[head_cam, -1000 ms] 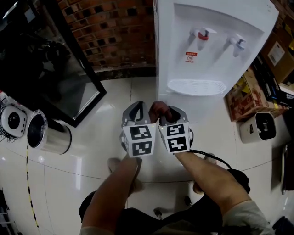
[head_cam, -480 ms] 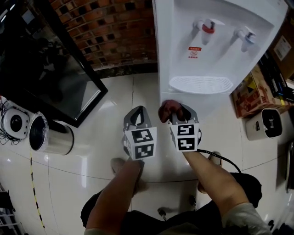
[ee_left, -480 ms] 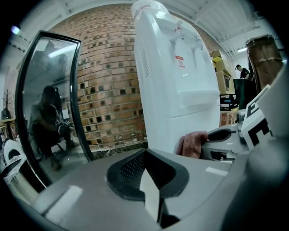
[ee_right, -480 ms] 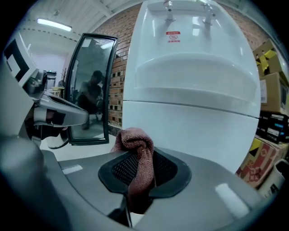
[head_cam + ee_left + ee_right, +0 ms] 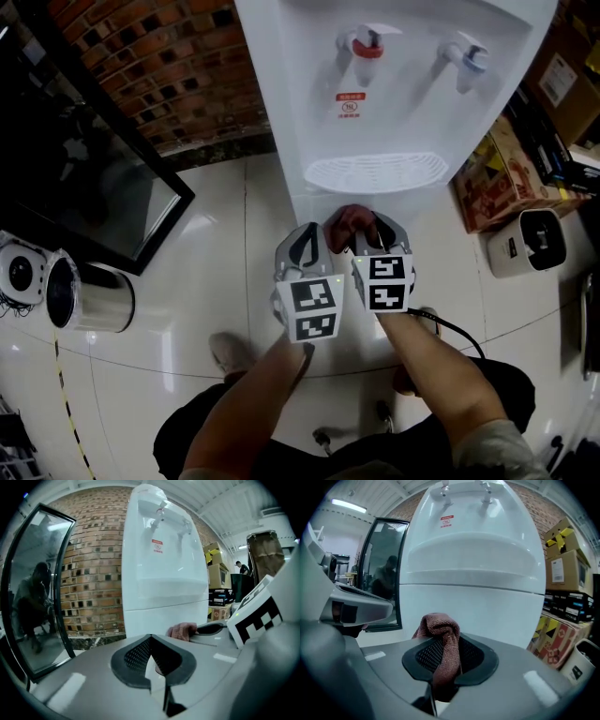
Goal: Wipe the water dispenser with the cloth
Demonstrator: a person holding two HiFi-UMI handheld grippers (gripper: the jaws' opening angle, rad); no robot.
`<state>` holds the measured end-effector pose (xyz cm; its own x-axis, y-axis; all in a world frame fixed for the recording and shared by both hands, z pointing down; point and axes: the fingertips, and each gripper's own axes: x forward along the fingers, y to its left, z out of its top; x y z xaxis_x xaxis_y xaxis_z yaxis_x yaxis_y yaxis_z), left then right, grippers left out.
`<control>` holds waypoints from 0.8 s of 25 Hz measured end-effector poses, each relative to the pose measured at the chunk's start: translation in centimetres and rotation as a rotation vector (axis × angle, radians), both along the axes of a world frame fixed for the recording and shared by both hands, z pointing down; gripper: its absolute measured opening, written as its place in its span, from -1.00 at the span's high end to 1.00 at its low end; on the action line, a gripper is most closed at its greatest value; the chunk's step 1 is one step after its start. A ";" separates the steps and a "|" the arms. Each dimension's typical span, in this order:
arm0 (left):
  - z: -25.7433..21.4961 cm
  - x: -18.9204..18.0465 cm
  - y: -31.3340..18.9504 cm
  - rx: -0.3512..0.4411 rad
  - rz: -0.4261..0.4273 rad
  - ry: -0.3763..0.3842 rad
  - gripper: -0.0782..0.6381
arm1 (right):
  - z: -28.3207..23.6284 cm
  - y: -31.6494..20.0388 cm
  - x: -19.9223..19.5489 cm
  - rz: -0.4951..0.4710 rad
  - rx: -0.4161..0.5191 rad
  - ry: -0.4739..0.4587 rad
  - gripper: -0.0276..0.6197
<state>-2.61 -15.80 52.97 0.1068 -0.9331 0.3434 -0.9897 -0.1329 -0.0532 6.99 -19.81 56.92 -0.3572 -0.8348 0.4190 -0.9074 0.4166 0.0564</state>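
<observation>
The white water dispenser (image 5: 394, 103) stands right in front of me, with a red tap (image 5: 364, 42), a blue tap (image 5: 461, 54) and a drip tray (image 5: 375, 172). My right gripper (image 5: 361, 227) is shut on a bunched reddish-brown cloth (image 5: 349, 220), which sticks up between its pads (image 5: 440, 625) just short of the dispenser's lower front panel (image 5: 473, 606). My left gripper (image 5: 305, 239) is close beside it on the left, its jaws shut with nothing between them (image 5: 151, 637). The cloth (image 5: 180, 631) also shows in the left gripper view.
A black-framed glass panel (image 5: 84, 178) leans against the brick wall (image 5: 178, 75) at left, and a metal cylinder (image 5: 89, 295) lies below it. Cardboard boxes (image 5: 497, 178) and a white appliance (image 5: 525, 242) stand right of the dispenser. A cable (image 5: 450, 328) trails from the right gripper.
Both grippers have moved closer to the dispenser's lower front. The left gripper has closed in beside the right one. The cloth stays held.
</observation>
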 end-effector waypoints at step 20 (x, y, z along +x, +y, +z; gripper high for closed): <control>2.4 13.9 -1.9 -0.043 0.182 0.071 0.78 | 0.2 -3.0 14.5 0.229 -0.002 0.008 0.64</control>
<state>11.25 -17.70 55.32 0.2976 -0.8809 0.3681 -0.9502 -0.3106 0.0251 21.51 -22.78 57.11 -0.1553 -0.8927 0.4230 -0.9778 0.1998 0.0629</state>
